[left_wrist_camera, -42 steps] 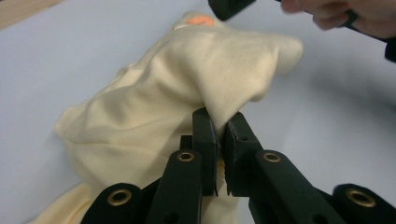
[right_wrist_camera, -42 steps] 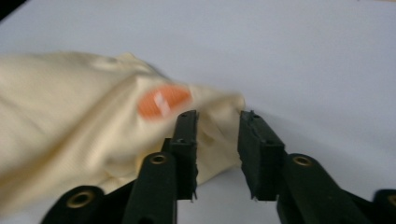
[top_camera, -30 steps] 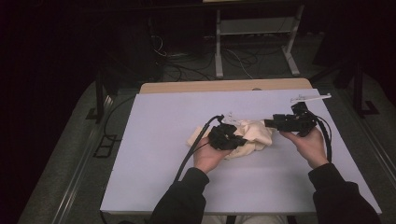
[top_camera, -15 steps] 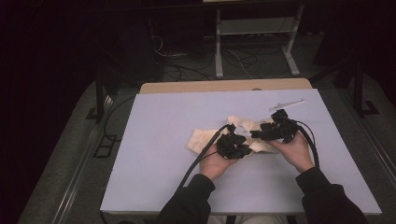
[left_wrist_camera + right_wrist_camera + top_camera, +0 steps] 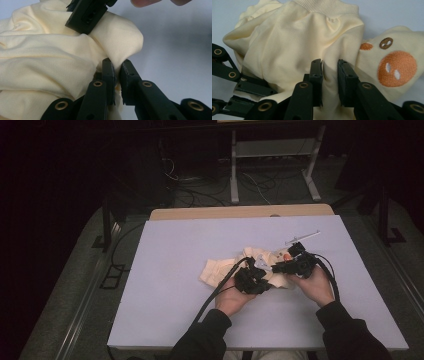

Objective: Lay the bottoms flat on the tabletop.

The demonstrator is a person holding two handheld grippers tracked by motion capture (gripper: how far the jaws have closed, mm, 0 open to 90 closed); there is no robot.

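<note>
A cream garment (image 5: 227,269) lies bunched right of centre on the pale worktop (image 5: 165,270), the left gripper (image 5: 117,72) and right gripper (image 5: 330,72) each pinching a fold; lifting both evenly, well apart, should spread it without slipping.

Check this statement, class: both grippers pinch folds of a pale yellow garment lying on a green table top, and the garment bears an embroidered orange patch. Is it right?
Not quite: the table top is pale lilac-blue, not green, as the high view shows. The rest stands: the left gripper and the right gripper each pinch a fold of the pale yellow garment, and the right gripper view shows its embroidered orange patch.
</note>
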